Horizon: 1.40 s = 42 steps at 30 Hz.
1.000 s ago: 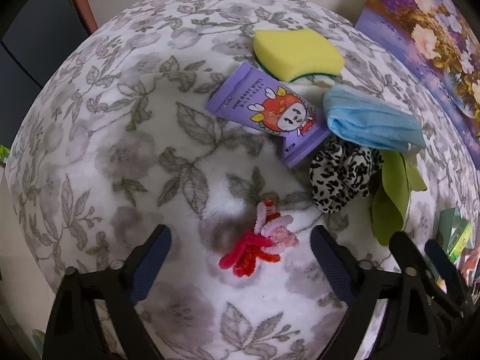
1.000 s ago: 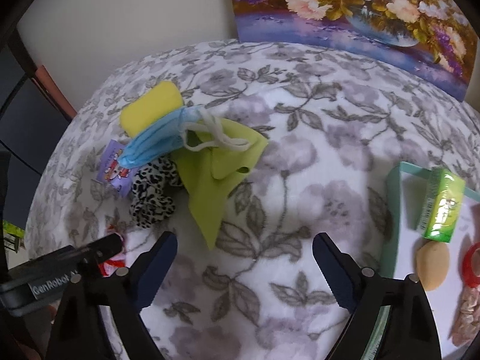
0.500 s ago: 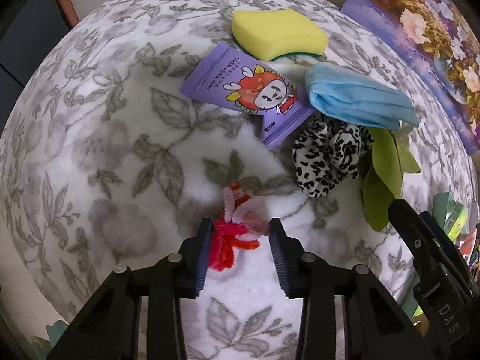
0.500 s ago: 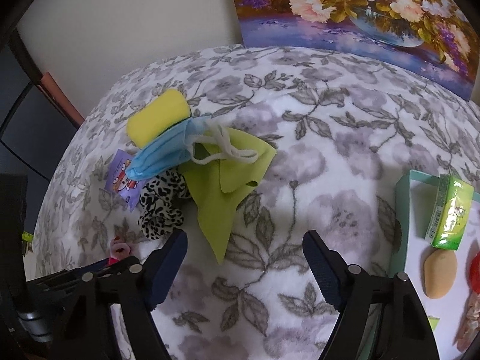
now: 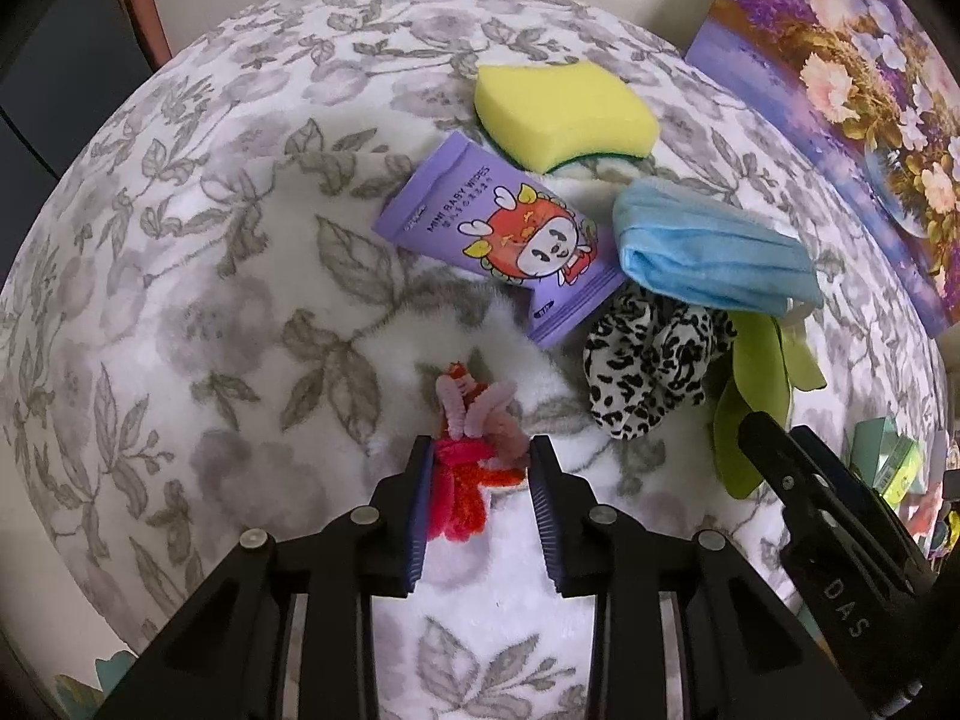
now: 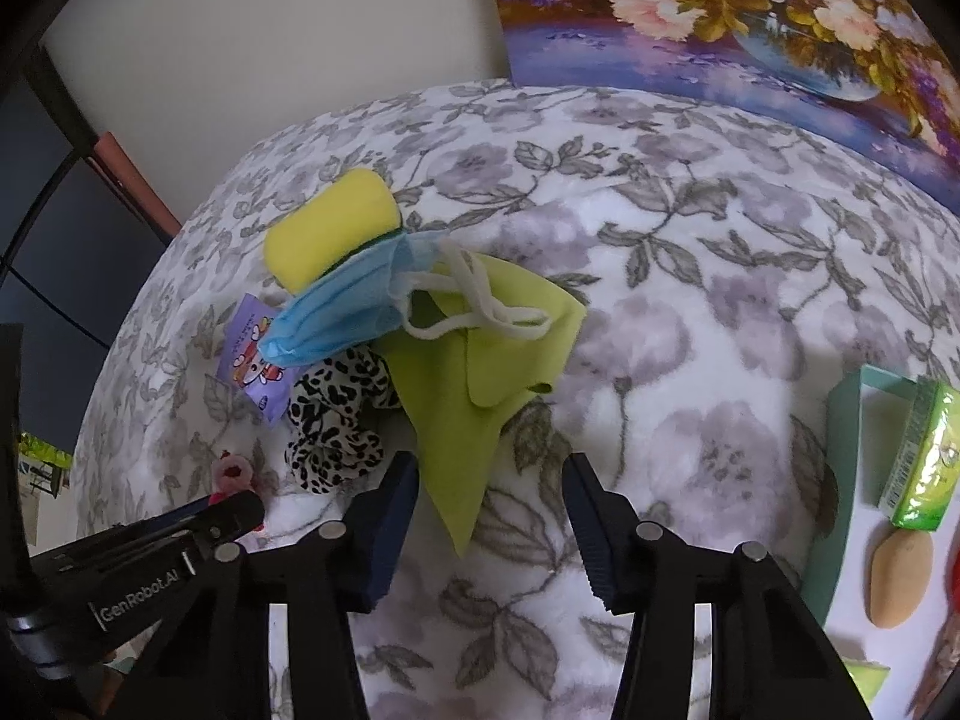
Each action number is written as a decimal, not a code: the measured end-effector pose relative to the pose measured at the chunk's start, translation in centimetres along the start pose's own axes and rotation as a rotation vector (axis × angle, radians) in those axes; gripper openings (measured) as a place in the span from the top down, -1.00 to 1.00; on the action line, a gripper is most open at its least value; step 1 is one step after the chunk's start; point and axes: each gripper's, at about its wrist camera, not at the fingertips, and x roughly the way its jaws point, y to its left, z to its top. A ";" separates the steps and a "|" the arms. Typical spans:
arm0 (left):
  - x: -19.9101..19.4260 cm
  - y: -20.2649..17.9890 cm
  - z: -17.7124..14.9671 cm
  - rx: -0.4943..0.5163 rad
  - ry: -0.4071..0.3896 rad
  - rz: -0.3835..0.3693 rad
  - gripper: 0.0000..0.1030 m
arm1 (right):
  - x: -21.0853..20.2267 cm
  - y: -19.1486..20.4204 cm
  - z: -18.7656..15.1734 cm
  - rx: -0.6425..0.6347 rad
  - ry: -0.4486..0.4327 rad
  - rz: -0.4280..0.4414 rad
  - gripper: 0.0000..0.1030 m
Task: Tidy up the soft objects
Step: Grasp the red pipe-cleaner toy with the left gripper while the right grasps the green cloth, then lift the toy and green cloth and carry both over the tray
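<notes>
We see the left gripper (image 5: 480, 474) closing its jaws on the pipe-cleaner bundle (image 5: 474, 450) lying directly ahead on the blanket (image 5: 210, 300), while the right gripper (image 6: 489, 504), nearer the green cloth (image 6: 474, 384), closes around its tip.

**Around the flowered blanket**

A fleece blanket (image 6: 690, 312) printed with grey leaves and pale mauve blossoms covers the whole work surface. At its far edge a painting (image 6: 750, 18) of pink and cream flowers on a violet ground leans against a plain cream wall (image 6: 270, 48); the left wrist view shows the same painting (image 5: 852, 90) at the blanket's far right. Off the blanket's far left corner stands a reddish-brown wooden edge (image 6: 135, 180) beside dark blue panels (image 6: 42, 192). What the blanket lies on cannot be told.
</notes>
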 end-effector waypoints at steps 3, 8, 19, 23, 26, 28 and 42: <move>0.1 0.1 0.4 0.004 -0.003 -0.001 0.37 | 0.6 0.4 0.1 -0.017 0.005 -0.005 0.19; 0.4 -0.2 0.5 0.010 -0.004 0.001 0.37 | 1.3 0.6 0.1 -0.021 0.010 -0.014 0.56; 0.0 0.4 0.3 0.001 -0.031 0.002 0.37 | -1.0 0.0 0.9 0.001 -0.068 -0.075 0.96; -0.6 0.3 0.2 0.009 -0.048 0.000 0.37 | -3.5 -0.2 1.6 0.010 -0.150 -0.086 0.96; -1.0 0.3 0.2 0.007 -0.059 -0.004 0.37 | -5.6 -0.3 2.2 0.010 -0.209 -0.084 0.96; -1.3 0.3 0.1 0.006 -0.067 -0.003 0.37 | -6.8 -0.4 2.4 0.009 -0.239 -0.083 0.96; -5.9 -1.6 -0.6 0.046 -0.183 0.000 0.37 | -13.4 -1.1 2.4 0.024 -0.364 -0.084 0.96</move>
